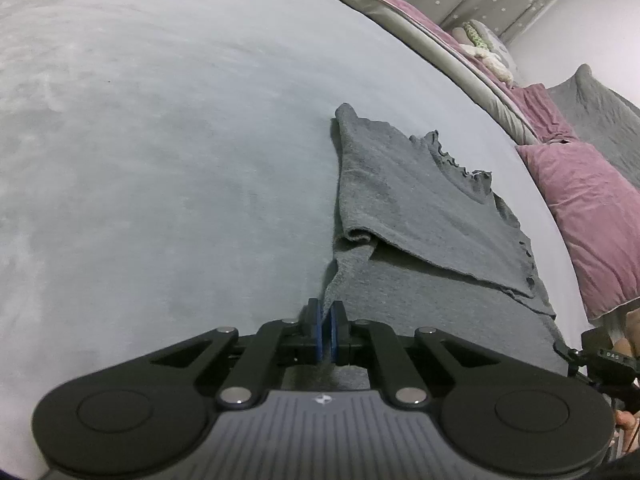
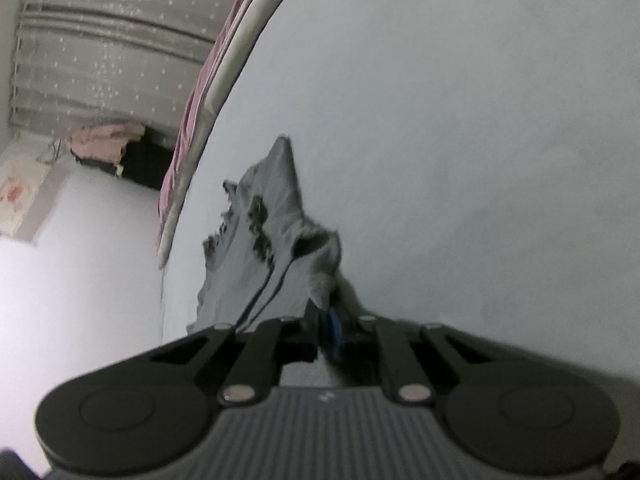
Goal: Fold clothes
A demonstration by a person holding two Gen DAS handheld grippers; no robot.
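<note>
Am pinching grey knit top (image 1: 404, 196) hem corners, left claw (image 1: 327, 316) and right claw (image 2: 326, 320) both clamped; soft, limp, light, sagging on bed (image 1: 160, 140); am judging edge grips best.

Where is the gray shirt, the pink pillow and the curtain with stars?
gray shirt (image 1: 404, 200), left wrist view, on the folded-over upper layer.
pink pillow (image 1: 588, 216), left wrist view, on its front face.
star curtain (image 2: 104, 52), right wrist view, on its middle folds.
</note>
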